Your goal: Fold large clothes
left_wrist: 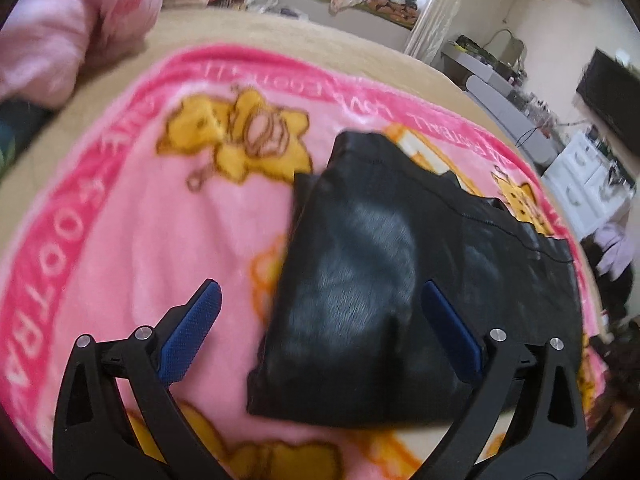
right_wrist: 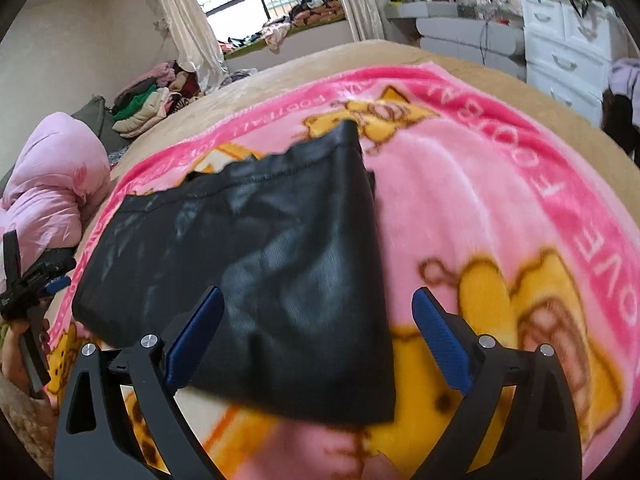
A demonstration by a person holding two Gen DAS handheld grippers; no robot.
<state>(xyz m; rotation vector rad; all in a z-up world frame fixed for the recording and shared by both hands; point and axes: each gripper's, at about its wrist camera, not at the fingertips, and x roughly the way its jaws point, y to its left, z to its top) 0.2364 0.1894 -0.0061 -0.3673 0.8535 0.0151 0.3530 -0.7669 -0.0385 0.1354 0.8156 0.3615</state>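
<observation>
A black shiny garment (left_wrist: 360, 280) lies folded flat on a pink cartoon blanket (left_wrist: 140, 220) on the bed. My left gripper (left_wrist: 320, 296) hovers open over its left end, blue pads wide apart, nothing pinched. In the right wrist view the same black garment (right_wrist: 248, 272) spreads to the left, and my right gripper (right_wrist: 318, 300) stands open above its near right corner, gripping nothing. The left gripper (right_wrist: 40, 284) shows at the far left edge of that view, held by a hand.
A pink quilt (right_wrist: 52, 184) is bunched at the bed's left side. Stacked clothes (right_wrist: 148, 108) sit in the far corner. A window ledge (right_wrist: 288, 28) holds more clothes. White drawers (right_wrist: 568, 48) and a grey desk (left_wrist: 500, 96) stand beyond the bed's far edge.
</observation>
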